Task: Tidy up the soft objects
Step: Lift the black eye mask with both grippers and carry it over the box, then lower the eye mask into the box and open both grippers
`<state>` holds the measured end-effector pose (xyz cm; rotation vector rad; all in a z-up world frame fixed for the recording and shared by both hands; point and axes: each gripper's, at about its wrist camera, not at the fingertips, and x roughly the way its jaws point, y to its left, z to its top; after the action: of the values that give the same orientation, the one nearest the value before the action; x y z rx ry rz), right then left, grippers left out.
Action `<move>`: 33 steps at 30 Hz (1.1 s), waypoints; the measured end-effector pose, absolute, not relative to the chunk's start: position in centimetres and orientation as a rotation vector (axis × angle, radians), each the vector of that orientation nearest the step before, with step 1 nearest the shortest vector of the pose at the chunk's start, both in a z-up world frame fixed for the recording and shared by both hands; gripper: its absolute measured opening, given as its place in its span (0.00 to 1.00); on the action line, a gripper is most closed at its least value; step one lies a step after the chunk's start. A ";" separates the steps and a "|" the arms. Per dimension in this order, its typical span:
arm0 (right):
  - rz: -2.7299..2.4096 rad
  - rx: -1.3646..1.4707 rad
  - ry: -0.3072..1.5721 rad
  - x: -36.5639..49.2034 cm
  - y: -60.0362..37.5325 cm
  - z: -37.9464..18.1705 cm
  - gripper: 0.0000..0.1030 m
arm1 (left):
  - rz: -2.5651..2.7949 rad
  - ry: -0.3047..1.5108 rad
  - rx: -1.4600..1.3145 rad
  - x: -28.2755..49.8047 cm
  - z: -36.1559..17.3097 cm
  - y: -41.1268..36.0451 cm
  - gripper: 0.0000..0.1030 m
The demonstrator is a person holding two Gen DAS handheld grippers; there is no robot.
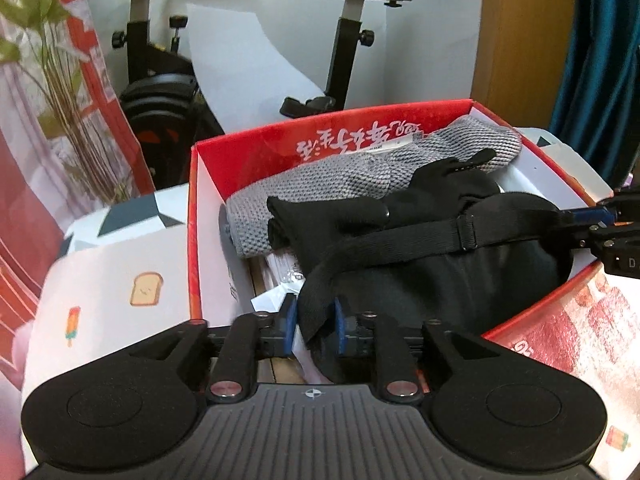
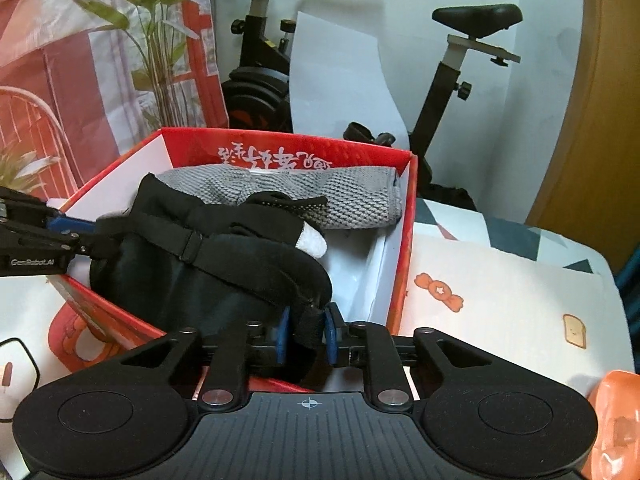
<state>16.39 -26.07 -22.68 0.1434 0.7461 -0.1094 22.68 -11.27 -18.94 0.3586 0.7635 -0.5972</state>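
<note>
A red cardboard box [image 1: 248, 152] [image 2: 400, 240] holds a grey knitted cloth [image 1: 360, 176] [image 2: 352, 200], a black glove [image 1: 420, 196] [image 2: 240, 216] and a black eye mask with a strap [image 1: 460, 276] [image 2: 192, 280]. My left gripper [image 1: 316, 320] is shut on one end of the eye mask, over the box's near edge; it also shows in the right wrist view [image 2: 80, 236]. My right gripper [image 2: 306, 330] is shut on the other end of the mask; it shows at the right in the left wrist view [image 1: 576, 220]. The mask hangs stretched between both grippers above the box.
The box stands on a white cloth with small cartoon prints [image 1: 120, 280] [image 2: 500, 304]. An exercise bike [image 1: 160, 92] [image 2: 452, 80], a plant [image 2: 152, 40] and a red-and-white bag [image 1: 24, 200] stand behind. An orange object [image 2: 616, 420] lies at the lower right.
</note>
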 end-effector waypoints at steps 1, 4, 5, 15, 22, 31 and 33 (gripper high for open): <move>-0.110 0.141 0.747 16.3 -26.1 -22.5 0.19 | -0.600 0.754 0.366 22.5 -18.8 -11.3 0.32; -0.118 0.139 0.740 16.0 -26.1 -21.9 0.29 | -0.604 0.713 0.382 21.7 -18.1 -11.1 0.50; -0.121 0.138 0.733 15.8 -26.1 -21.6 0.34 | -0.604 0.699 0.386 21.4 -17.9 -11.1 0.53; -0.144 0.127 0.666 14.6 -25.6 -18.3 0.88 | -0.571 0.607 0.300 20.2 -14.7 -10.1 0.89; -0.152 0.142 0.601 13.5 -24.2 -15.8 0.99 | -0.489 0.514 0.228 18.8 -13.0 -9.1 0.98; -0.187 0.153 0.512 11.1 -22.2 -12.5 1.00 | -0.422 0.485 0.168 16.4 -10.6 -7.7 1.00; -0.192 0.156 0.497 10.4 -21.8 -11.8 1.00 | -0.413 0.470 0.154 15.7 -10.1 -7.2 1.00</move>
<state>10.41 -21.76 -11.79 0.1560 0.4970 -0.1925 15.73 -7.24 -10.05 0.1543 0.4697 -0.4133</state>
